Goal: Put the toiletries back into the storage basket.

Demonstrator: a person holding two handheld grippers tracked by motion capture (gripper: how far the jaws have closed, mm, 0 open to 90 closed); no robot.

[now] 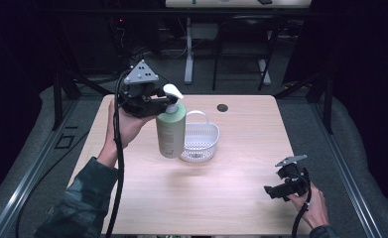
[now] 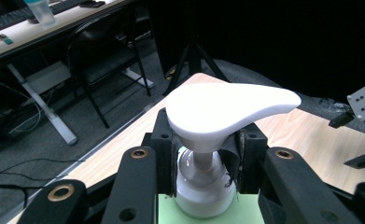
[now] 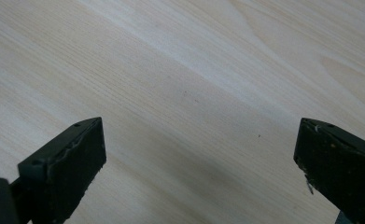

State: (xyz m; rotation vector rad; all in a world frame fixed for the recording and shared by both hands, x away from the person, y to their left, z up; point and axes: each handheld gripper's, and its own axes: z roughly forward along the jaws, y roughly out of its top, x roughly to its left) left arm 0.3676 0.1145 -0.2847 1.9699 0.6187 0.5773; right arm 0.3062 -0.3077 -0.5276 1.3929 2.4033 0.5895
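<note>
Dark curtains and a grey floor ring a pale wooden table (image 1: 196, 198), and everything in play sits on its far left part. Largest there is the green pump bottle (image 1: 171, 130), hanging upright just above the wood, close against the near left side of a white perforated basket (image 1: 201, 141) that rests on the table. It is a rigid plastic body, probably fairly heavy if full, with smooth sides that would slide in a pinch; the narrow neck under the white pump head (image 2: 227, 112) is the sounder hold, since the head's underside stops the bottle dropping through. The left gripper (image 1: 165, 103) is clenched on that neck, one jaw on either side below the head. Hung this way the bottle may swing, so slow travel would suit. At the near right, the right gripper (image 1: 272, 192) rests low over bare wood, jaws spread wide with nothing between them.
</note>
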